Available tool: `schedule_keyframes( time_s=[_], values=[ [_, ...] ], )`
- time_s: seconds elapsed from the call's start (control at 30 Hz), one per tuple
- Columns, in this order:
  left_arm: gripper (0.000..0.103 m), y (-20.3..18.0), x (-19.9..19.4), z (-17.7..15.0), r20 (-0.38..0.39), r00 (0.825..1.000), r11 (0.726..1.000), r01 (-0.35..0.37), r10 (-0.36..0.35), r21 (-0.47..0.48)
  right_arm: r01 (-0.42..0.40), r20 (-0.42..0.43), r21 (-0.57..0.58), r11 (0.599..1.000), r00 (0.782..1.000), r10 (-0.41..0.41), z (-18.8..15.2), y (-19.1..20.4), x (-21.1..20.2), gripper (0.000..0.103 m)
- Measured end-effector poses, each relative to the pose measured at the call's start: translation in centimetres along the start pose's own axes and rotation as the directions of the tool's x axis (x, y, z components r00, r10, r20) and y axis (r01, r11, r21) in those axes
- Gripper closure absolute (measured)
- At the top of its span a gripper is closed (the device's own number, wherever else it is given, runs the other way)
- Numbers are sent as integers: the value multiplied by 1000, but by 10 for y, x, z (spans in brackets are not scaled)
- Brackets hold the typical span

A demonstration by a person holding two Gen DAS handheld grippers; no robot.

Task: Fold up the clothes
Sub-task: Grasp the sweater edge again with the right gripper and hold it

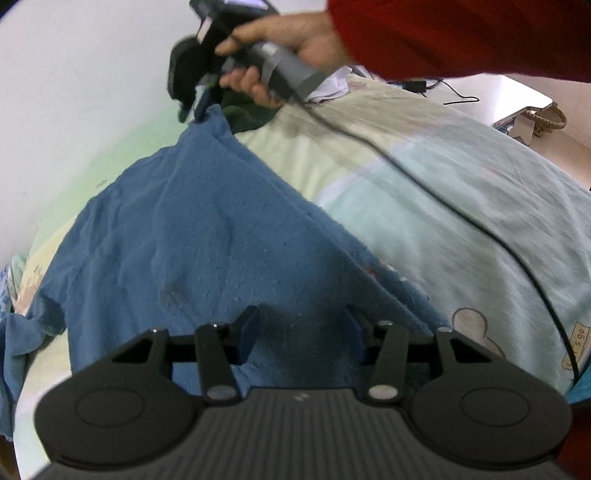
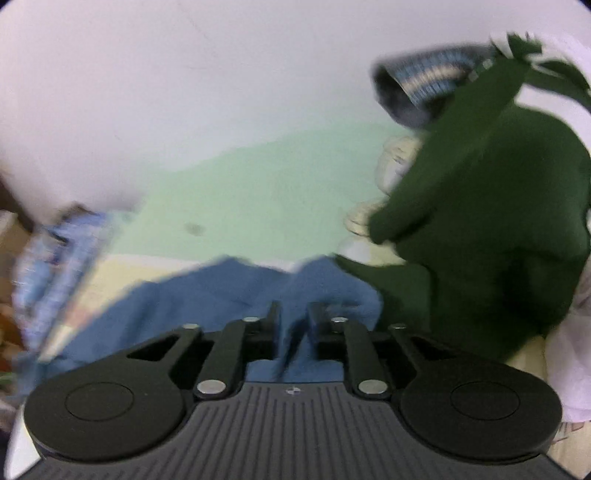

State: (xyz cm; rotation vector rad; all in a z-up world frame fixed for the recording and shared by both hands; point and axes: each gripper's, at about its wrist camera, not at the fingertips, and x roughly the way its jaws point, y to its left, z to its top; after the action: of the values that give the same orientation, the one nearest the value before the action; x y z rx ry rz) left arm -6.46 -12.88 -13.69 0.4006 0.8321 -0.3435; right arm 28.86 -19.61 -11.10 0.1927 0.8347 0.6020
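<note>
Along the far left runs a white and pale green wall (image 1: 74, 110), and the bed comes right up against it, so that side is closed off. The blue garment (image 1: 192, 236) lies spread on the pale patterned bedsheet (image 1: 461, 229), taking up the left and near part of the bed. A crumpled end of it (image 1: 22, 332) hangs toward the left edge. Its long axis runs from the near side, under the left gripper (image 1: 301, 332), up to a far corner that rises to a peak.

The left gripper sits low over the near part of the cloth with its jaws parted. Blue fabric fills the gap, but I cannot tell whether the pads press it.

At the far peak, the right gripper (image 2: 293, 325) has a pinch of the blue cloth clamped between its narrow jaws, lifting that corner. A hand (image 1: 291, 44) in a red sleeve (image 1: 461, 33) holds its grey handle.

Just right of that corner lies a dark green garment (image 2: 498, 221), heaped against the wall with other clothes, touching the blue one's edge. A black cable (image 1: 424, 177) trails from the handle across the sheet.

To the right the sheet lies bare and flat, the widest free stretch. Beyond its far right edge are pale floor and a woven basket (image 1: 546, 118).
</note>
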Motion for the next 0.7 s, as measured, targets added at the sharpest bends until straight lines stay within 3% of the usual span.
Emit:
schedule_keyframes(
  time_s=[0.07,0.17,0.2,0.3,0.4,0.5,0.53,0.6,0.7],
  values=[
    [50,1,1,1,0,1000,1000,3,-3,6,19,-30,-31,999,999,-20,0,5,-7,76],
    [49,1,3,1,1,1000,1000,4,-4,14,-23,-134,-42,999,991,17,-4,4,4,75],
    [48,1,4,1,0,1000,1000,3,-3,14,-23,-152,-41,999,988,17,-8,3,9,77],
    [45,1,5,2,-2,1000,1000,-1,1,12,-7,-172,-9,1000,985,5,-10,1,22,94],
    [45,1,6,2,-3,1000,1000,-4,4,12,-43,-137,48,998,989,49,-6,2,22,99],
    [45,1,6,2,-2,1000,1000,-6,6,13,-193,18,72,978,981,193,-5,3,2,99],
    [44,1,6,2,-2,1000,1000,-6,6,11,-179,20,71,981,984,178,-6,2,5,100],
    [44,1,6,1,-2,1000,1000,-7,7,13,-75,-40,50,996,996,77,-11,-2,19,99],
    [43,2,5,0,0,1000,1000,-5,5,8,-75,-63,75,994,995,80,-21,-16,22,100]
  ],
)
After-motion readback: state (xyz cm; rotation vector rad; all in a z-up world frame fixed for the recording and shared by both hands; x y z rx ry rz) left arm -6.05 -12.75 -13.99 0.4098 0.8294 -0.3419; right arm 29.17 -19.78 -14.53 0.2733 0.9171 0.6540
